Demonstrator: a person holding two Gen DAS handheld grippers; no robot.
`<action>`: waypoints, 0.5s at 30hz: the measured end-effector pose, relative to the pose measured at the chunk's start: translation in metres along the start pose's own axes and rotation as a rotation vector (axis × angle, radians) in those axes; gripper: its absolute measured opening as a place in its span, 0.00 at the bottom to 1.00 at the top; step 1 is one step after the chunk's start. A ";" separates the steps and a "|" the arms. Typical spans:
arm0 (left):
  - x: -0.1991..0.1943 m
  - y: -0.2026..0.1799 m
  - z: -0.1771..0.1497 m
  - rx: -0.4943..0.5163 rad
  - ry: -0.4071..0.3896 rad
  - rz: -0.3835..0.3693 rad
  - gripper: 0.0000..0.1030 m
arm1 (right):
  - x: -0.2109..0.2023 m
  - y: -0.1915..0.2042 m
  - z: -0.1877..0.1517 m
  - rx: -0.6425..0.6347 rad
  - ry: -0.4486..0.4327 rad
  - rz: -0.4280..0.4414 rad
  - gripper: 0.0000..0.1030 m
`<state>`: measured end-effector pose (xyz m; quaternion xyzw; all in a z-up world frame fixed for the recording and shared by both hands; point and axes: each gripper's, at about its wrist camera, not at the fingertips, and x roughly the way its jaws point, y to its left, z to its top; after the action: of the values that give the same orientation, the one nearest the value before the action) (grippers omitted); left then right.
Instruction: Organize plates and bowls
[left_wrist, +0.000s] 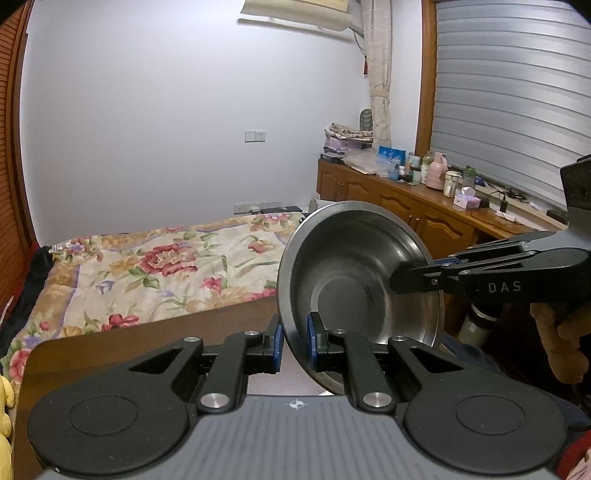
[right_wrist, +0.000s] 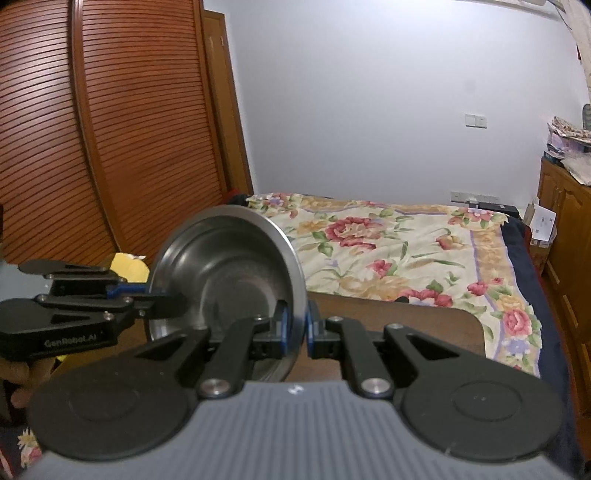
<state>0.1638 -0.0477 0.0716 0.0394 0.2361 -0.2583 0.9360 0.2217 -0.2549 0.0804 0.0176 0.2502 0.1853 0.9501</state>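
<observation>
A stainless steel bowl is held up in the air above a brown table, tilted on its side with its opening toward the cameras. My left gripper is shut on the bowl's lower rim. My right gripper comes in from the right and is shut on the opposite rim. In the right wrist view the bowl sits between my right gripper, shut on its rim, and my left gripper at the left.
A bed with a floral cover lies behind the table. A wooden sideboard crowded with bottles and boxes stands at the right. A slatted wooden wardrobe stands at the left. The table's edge shows under the bowl.
</observation>
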 end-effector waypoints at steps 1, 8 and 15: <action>-0.002 -0.001 -0.002 -0.001 0.002 -0.001 0.15 | -0.003 0.002 -0.002 -0.001 0.001 0.002 0.11; -0.015 -0.006 -0.020 -0.007 0.019 -0.007 0.15 | -0.013 0.011 -0.018 0.012 0.011 0.020 0.11; -0.016 -0.011 -0.050 -0.025 0.059 -0.025 0.14 | -0.020 0.015 -0.039 0.019 0.030 0.035 0.11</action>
<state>0.1249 -0.0404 0.0351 0.0323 0.2673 -0.2657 0.9257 0.1820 -0.2504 0.0579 0.0282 0.2660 0.1996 0.9427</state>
